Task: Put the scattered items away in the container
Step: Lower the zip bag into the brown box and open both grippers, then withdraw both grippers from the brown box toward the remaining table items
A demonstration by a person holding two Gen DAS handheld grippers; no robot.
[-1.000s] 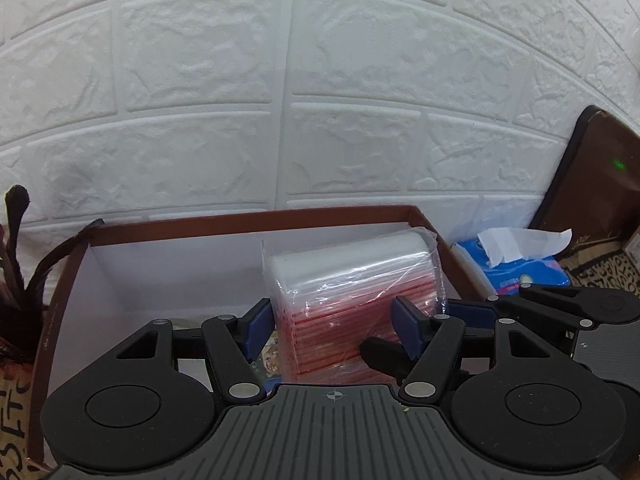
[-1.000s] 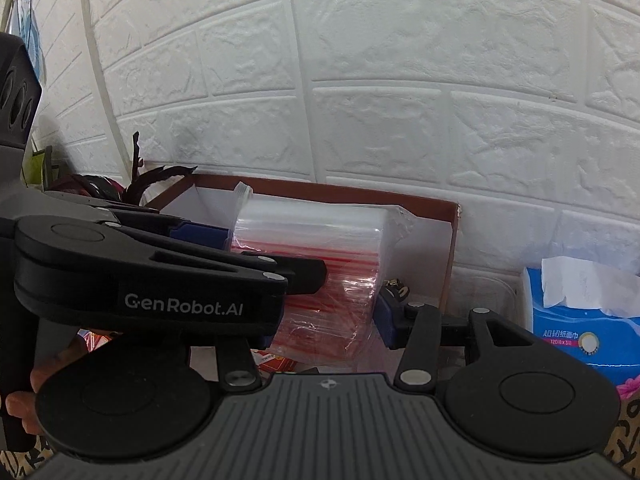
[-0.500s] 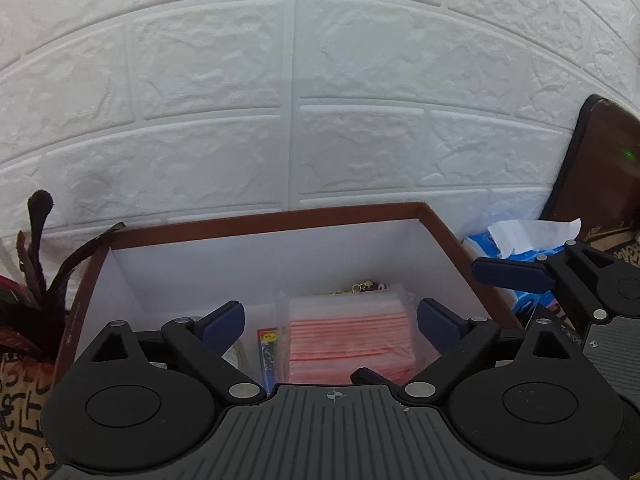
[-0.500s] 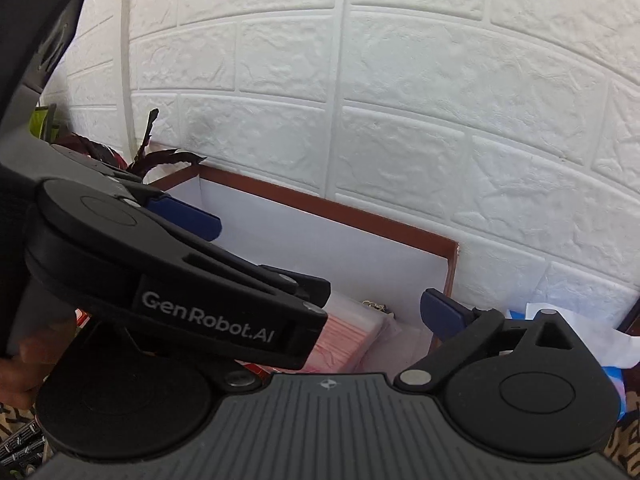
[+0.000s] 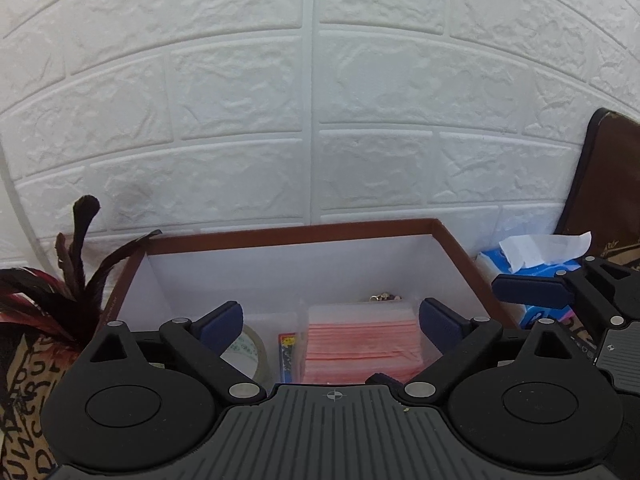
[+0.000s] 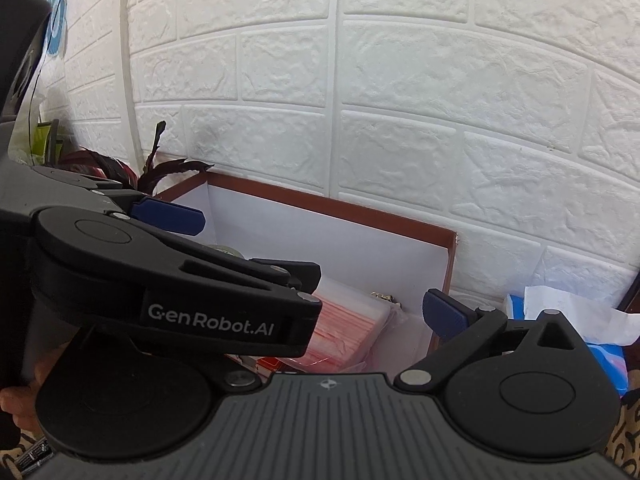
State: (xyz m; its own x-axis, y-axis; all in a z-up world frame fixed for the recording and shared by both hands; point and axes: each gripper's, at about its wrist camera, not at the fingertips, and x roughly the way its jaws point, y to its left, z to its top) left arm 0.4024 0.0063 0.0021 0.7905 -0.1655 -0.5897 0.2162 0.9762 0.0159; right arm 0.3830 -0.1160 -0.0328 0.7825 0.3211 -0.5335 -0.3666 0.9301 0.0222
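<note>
Backed by a white brick-pattern wall [image 5: 312, 120], with the brown-rimmed box [image 5: 296, 232] set against its foot so that items drop in from the near side. Inside, lying flat on the white floor, the stack of red-striped zip bags [image 5: 362, 344], beside a roll of clear tape [image 5: 246, 350] and a small printed card [image 5: 286, 354]; something small and metallic behind the stack, too small to name. Poised over the box, the left gripper [image 5: 330, 318], spread wide and empty, jaws just opened, stack lying below and apart from the pads. Alongside, the right gripper [image 6: 316, 280], likewise just opened, wide and empty. Flanking the box: dark feathery plant [image 5: 72, 280] on one side, blue tissue pack [image 5: 532, 260] on the other. Nothing blocking a pull-back.
</note>
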